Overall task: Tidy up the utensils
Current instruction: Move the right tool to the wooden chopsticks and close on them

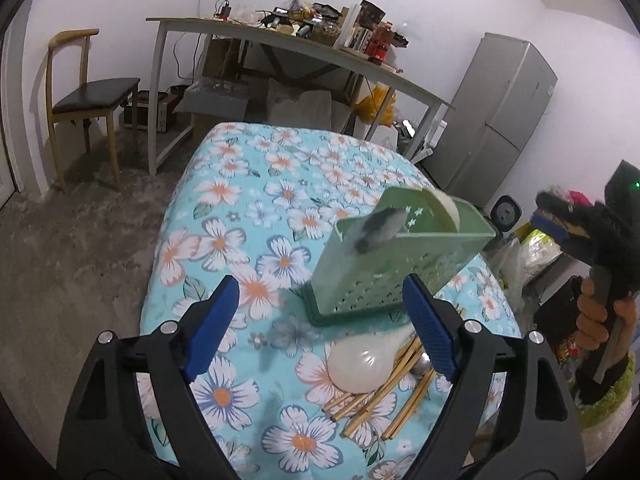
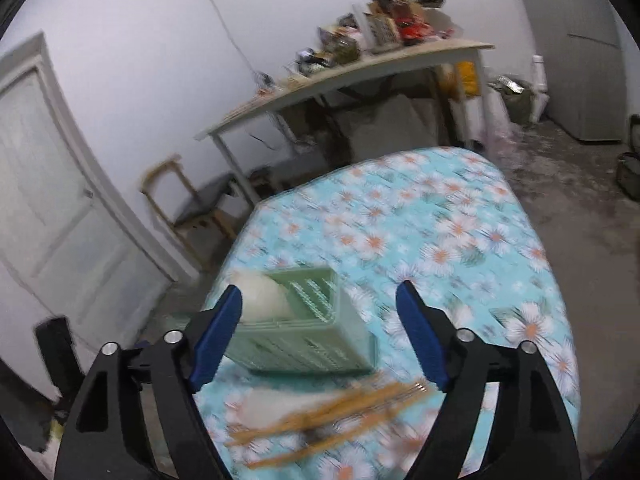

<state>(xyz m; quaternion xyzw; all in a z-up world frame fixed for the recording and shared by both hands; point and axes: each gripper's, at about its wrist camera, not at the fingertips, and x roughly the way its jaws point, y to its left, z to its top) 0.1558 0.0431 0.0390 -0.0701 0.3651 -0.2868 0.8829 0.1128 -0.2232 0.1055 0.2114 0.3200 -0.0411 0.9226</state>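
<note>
Hovering over a table under a turquoise flowered cloth (image 1: 248,216), the left gripper (image 1: 320,332) has its 2 blue-padded jaws spread wide, nothing between them but cloth. No pad touches anything. Green slotted utensil holder (image 1: 400,264) stands upright on a darker green base toward the table's right side in the left wrist view, just ahead of the right-hand jaw. A white rounded piece (image 1: 446,210) sticks up from its top at the far side; a grey-and-white blurred shape (image 1: 378,230) sits at its near top edge, identity unclear. Loose utensils lie on the cloth in front of the holder: a white spoon (image 1: 362,364), bowl up, resting partly on a scatter of bamboo chopsticks (image 1: 384,396), with a metal spoon (image 1: 424,364) half hidden behind the jaw. Right gripper (image 2: 320,332), seen in its own blurred view, is likewise opened wide and holds nothing; the holder (image 2: 308,340) sits near its left-hand jaw, and the chopsticks (image 2: 320,412) lie on the cloth below the gap between the jaws. From the left wrist view, a person's hand (image 1: 600,312) grips the right tool's handle at the far right edge. Background: wooden chair (image 1: 80,100), cluttered side table (image 1: 304,44), grey fridge (image 1: 500,116).
</note>
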